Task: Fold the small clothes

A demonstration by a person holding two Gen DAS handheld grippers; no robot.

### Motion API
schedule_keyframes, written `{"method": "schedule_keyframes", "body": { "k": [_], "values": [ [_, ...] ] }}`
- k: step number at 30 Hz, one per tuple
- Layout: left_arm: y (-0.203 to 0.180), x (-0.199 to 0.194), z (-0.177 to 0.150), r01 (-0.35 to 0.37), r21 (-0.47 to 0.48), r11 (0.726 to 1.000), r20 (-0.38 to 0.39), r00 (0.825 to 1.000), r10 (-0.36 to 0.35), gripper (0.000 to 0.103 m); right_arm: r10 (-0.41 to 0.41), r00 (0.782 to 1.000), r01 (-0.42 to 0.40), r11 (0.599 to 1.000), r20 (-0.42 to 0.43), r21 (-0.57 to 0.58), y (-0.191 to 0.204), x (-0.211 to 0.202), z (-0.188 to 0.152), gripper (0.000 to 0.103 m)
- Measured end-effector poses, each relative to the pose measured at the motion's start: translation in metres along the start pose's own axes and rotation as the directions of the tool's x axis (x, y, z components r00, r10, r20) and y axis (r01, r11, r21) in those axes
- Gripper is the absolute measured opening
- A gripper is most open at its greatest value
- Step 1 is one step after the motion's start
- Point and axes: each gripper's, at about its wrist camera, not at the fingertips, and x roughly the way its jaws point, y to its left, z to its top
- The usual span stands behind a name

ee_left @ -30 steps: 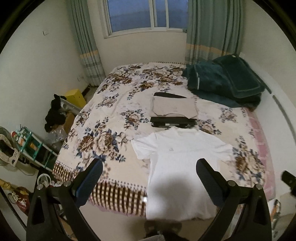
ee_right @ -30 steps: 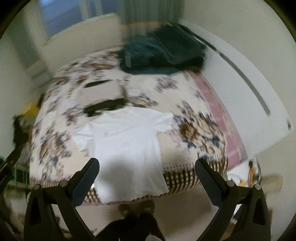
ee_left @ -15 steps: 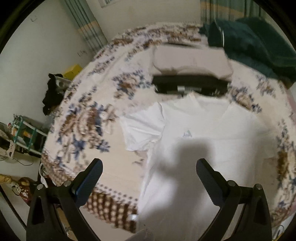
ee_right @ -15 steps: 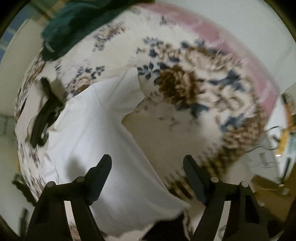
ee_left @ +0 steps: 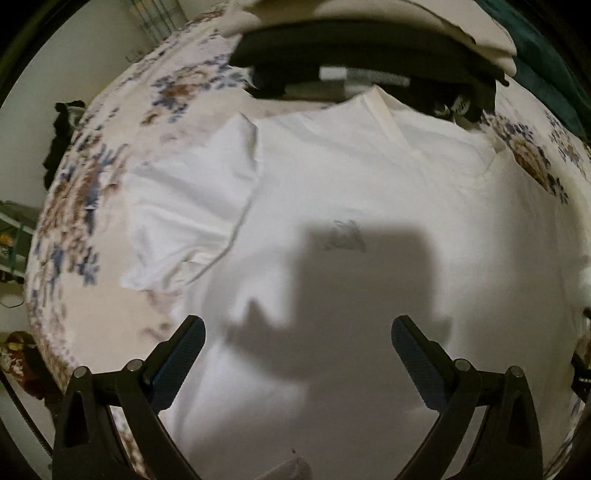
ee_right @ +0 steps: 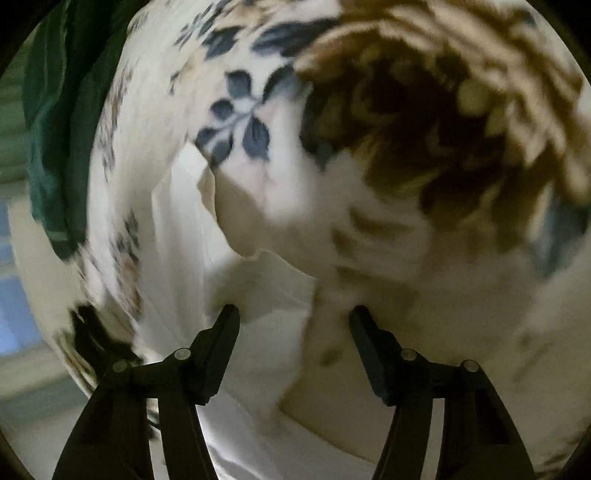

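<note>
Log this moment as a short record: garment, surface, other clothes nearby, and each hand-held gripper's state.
garment: white T-shirt, spread flat, unfolded
surface: floral bedspread
nearby: folded beige garment and black item beyond the collar; dark green blanket further off
left hand-held gripper: open, over the shirt's body
right hand-held gripper: open, fingers either side of the sleeve edge, not closed on it

Floral bedspread [ee_left: 74, 206], pale wall [ee_left: 55, 55] behind.

White T-shirt [ee_left: 351, 206] runs off the left-wrist frame's bottom and right edges, hem unseen; black garment [ee_left: 362, 77] at top is half covered by the collar; right-wrist view smears floral bedspread [ee_right: 424, 155] and sleeve edge.
</note>
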Motion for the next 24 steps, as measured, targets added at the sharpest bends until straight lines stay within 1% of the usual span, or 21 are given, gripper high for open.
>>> {"method": "schedule_keyframes", "body": {
  "k": [1,2,3,4,7,8,9,10,11,13,14,15,16,17,18,19,20,21,22,23,24],
  "values": [
    [0.001,0.002,0.000,0.007,0.003,1.000,0.004,1.000,-0.007,0.103,0.021,1.000,-0.022,1.000,0.019,0.009,0.002,0.000,-0.003,0.035],
    [0.003,0.003,-0.001,0.009,0.000,1.000,0.009,1.000,-0.009,0.103,0.019,1.000,-0.019,1.000,0.024,0.005,0.007,0.001,-0.005,0.017],
    [0.006,0.003,-0.001,0.013,-0.005,1.000,0.015,1.000,-0.013,0.103,0.021,0.999,-0.020,1.000,0.039,-0.007,0.013,0.001,-0.008,0.006],
    [0.010,0.003,-0.002,0.020,-0.012,1.000,0.020,1.000,-0.020,0.103,0.023,0.998,-0.021,0.999,0.064,-0.034,0.022,-0.002,-0.011,0.004],
    [0.028,0.000,-0.002,0.027,-0.038,0.999,0.019,0.999,-0.027,0.103,0.019,0.992,0.005,0.982,0.123,-0.189,0.069,-0.010,-0.028,0.004],
    [0.036,-0.002,-0.003,0.027,-0.046,0.999,0.022,0.999,-0.026,0.103,0.019,0.991,0.018,0.962,0.135,-0.271,0.090,-0.012,-0.040,0.004],
    [0.044,-0.004,-0.004,0.023,-0.051,0.998,0.029,0.999,-0.021,0.103,0.020,0.991,0.029,0.934,0.134,-0.357,0.110,-0.016,-0.054,0.004],
    [0.055,-0.006,-0.005,0.009,-0.055,0.998,0.042,0.999,-0.007,0.103,0.013,0.991,0.048,0.891,0.130,-0.451,0.133,-0.013,-0.072,0.004],
    [0.060,-0.008,-0.008,0.000,-0.055,0.998,0.049,0.999,0.003,0.103,0.008,0.993,0.058,0.832,0.116,-0.552,0.156,-0.007,-0.096,0.004],
    [0.080,-0.008,-0.011,-0.030,-0.051,0.998,0.068,0.997,0.034,0.103,-0.046,0.997,0.071,0.683,0.054,-0.727,0.193,0.015,-0.150,0.004],
    [0.087,-0.007,-0.013,-0.045,-0.050,0.998,0.070,0.996,0.049,0.103,-0.094,0.995,0.067,0.591,0.014,-0.804,0.207,0.032,-0.182,0.004],
    [0.097,-0.004,-0.016,-0.060,-0.051,0.997,0.066,0.996,0.063,0.103,-0.145,0.989,0.060,0.523,-0.019,-0.850,0.209,0.044,-0.207,0.004],
    [0.104,-0.001,-0.018,-0.069,-0.055,0.996,0.058,0.996,0.072,0.103,-0.221,0.972,0.040,0.468,-0.074,-0.883,0.209,0.063,-0.230,0.004],
    [0.115,0.002,-0.020,-0.080,-0.064,0.995,0.043,0.996,0.083,0.103,-0.272,0.955,0.019,0.451,-0.117,-0.892,0.206,0.073,-0.242,0.004],
    [0.122,0.005,-0.022,-0.084,-0.072,0.994,0.031,0.996,0.087,0.103,-0.319,0.934,0.001,0.453,-0.161,-0.891,0.203,0.083,-0.250,0.005],
    [0.134,0.008,-0.024,-0.084,-0.089,0.992,0.016,0.996,0.086,0.103,-0.326,0.928,-0.007,0.474,-0.183,-0.880,0.200,0.084,-0.251,0.007],
    [0.139,0.008,-0.027,-0.087,-0.097,0.991,0.008,0.996,0.088,0.103,-0.305,0.932,-0.013,0.515,-0.197,-0.857,0.196,0.079,-0.246,0.010],
    [0.147,0.009,-0.029,-0.094,-0.107,0.990,0.001,0.995,0.095,0.103,-0.282,0.938,-0.008,0.563,-0.201,-0.827,0.193,0.074,-0.236,0.021],
    [0.156,0.010,-0.032,-0.100,-0.119,0.988,-0.002,0.995,0.101,0.103,-0.260,0.945,0.002,0.608,-0.197,-0.794,0.188,0.067,-0.227,0.037],
    [0.164,0.010,-0.034,-0.104,-0.133,0.986,-0.003,0.995,0.105,0.103,-0.236,0.954,0.016,0.652,-0.183,-0.758,0.180,0.058,-0.217,0.044],
    [0.169,0.011,-0.036,-0.109,-0.142,0.984,-0.007,0.994,0.109,0.103,-0.216,0.962,0.029,0.686,-0.165,-0.727,0.176,0.051,-0.207,0.047]
  ]
}}
